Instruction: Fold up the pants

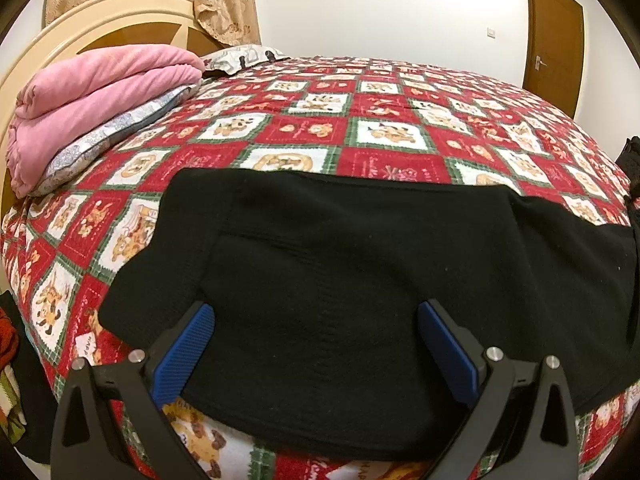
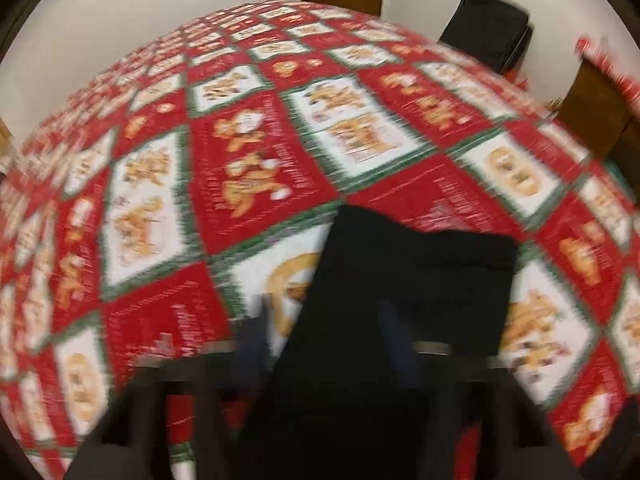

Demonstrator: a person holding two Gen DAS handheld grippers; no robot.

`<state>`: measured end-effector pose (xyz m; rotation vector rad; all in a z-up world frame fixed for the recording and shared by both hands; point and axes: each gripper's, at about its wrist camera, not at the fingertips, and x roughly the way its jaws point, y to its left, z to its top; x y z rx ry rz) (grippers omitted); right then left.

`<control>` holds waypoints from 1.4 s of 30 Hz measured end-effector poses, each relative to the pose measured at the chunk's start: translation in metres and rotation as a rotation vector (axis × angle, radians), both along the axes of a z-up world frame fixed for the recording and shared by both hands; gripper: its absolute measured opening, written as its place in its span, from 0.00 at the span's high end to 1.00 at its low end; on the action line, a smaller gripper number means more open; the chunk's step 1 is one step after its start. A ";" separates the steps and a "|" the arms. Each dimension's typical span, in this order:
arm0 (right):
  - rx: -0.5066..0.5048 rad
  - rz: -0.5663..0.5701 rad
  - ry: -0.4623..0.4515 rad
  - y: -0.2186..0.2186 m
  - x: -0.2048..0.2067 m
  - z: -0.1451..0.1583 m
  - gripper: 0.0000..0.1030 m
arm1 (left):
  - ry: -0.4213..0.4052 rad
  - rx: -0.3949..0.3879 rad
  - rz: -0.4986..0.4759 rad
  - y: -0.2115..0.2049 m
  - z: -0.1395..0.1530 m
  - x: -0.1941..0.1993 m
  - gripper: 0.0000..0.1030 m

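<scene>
The black pants (image 1: 360, 248) lie flat on the bed (image 1: 360, 92), spread across its patterned red, white and green bedspread (image 1: 224, 148) near the front edge. This placement gives the garment a broad, level surface on which a fold can be laid down cleanly.

The left hand-held gripper (image 1: 316, 344) stands over the near portion of the pants. Its blue pads (image 1: 184, 356) are spread wide, one on each side of a section of dark fabric, and they do not press on it. In this position the left side appears ready to anchor or take up the cloth.

The right hand-held gripper (image 2: 324, 332) appears in a heavily blurred right wrist view. A narrower end of the pants (image 2: 404, 280) lies between and ahead of its fingers. Whether the fingers pinch the cloth or only straddle it cannot be told through the blur.

A folded pink blanket (image 1: 96, 96) rests on a pillow (image 1: 100, 140) at the headboard (image 1: 100, 16) end, well apart from the pants, so the folding area stays unobstructed.
</scene>
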<state>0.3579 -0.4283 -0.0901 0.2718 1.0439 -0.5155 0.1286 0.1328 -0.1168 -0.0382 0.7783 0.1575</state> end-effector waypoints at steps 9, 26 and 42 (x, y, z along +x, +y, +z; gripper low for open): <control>0.347 0.008 -0.367 -0.052 -0.110 0.071 0.95 | 0.000 0.000 0.000 0.000 0.000 0.000 0.00; 0.617 -0.163 -0.606 -0.123 -0.358 0.034 0.95 | 0.032 0.044 -0.064 -0.003 0.011 0.005 0.00; 0.599 0.197 -0.488 0.002 -0.347 0.066 0.34 | -0.060 -0.073 -0.477 -0.132 0.061 -0.053 0.00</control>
